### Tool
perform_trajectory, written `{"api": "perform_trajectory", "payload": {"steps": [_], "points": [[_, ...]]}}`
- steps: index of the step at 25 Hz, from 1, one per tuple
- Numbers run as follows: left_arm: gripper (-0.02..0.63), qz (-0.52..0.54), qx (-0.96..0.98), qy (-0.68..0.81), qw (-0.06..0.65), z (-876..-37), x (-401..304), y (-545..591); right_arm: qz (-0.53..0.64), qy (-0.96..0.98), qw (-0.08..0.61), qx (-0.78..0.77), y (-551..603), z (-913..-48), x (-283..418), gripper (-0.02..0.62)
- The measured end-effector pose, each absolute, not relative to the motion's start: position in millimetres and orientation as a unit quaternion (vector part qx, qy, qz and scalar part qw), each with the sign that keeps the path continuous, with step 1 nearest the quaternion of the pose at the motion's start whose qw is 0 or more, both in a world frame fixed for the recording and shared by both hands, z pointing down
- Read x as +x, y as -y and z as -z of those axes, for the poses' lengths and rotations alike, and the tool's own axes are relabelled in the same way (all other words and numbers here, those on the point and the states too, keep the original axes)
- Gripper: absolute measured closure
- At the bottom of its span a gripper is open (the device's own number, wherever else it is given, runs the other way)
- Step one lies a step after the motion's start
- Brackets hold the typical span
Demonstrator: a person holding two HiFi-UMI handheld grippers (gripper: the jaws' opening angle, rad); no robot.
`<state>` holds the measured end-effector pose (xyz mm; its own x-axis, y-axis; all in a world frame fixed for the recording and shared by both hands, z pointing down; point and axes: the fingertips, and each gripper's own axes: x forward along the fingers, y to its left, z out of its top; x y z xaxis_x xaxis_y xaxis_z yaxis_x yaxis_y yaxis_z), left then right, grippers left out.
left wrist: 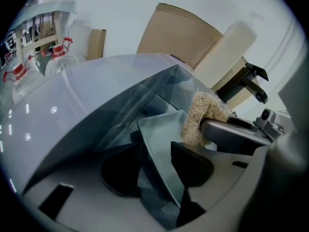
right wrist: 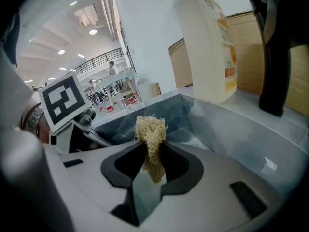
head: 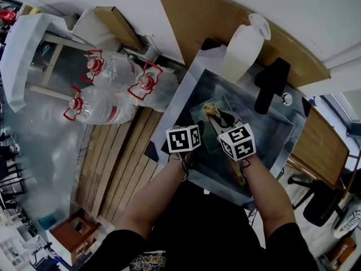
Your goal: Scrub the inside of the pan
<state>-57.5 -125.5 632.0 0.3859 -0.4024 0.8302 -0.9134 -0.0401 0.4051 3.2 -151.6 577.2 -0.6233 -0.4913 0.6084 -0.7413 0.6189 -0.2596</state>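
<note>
A white detergent jug (head: pixel 242 49) stands at the far edge of the steel sink (head: pixel 179 103), a black faucet (head: pixel 269 86) beside it. Three water bottles (head: pixel 98 107) lie left of the sink; cardboard (head: pixel 225 21) leans behind.

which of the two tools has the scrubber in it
The right tool, its jaws shut on the tan fibre scrubber. The left tool is open, with only the rim of the pan between its jaws.
</note>
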Motion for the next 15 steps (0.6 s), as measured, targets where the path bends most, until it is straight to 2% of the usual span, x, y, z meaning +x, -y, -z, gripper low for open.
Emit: {"api": "perform_trajectory", "payload": {"steps": [10, 13, 15], "points": [[0.43, -0.269, 0.652, 0.485, 0.517, -650, -60, 129, -0.237, 0.869, 0.301, 0.313, 165, -605, -20, 0.486], [0.487, -0.273, 0.638, 0.494, 0.524, -655, -65, 129, -0.232, 0.87, 0.314, 0.3, 165, -612, -27, 0.486], [0.5, -0.274, 0.637, 0.496, 0.523, -656, -66, 129, -0.229, 0.871, 0.321, 0.292, 165, -616, -31, 0.486]]}}
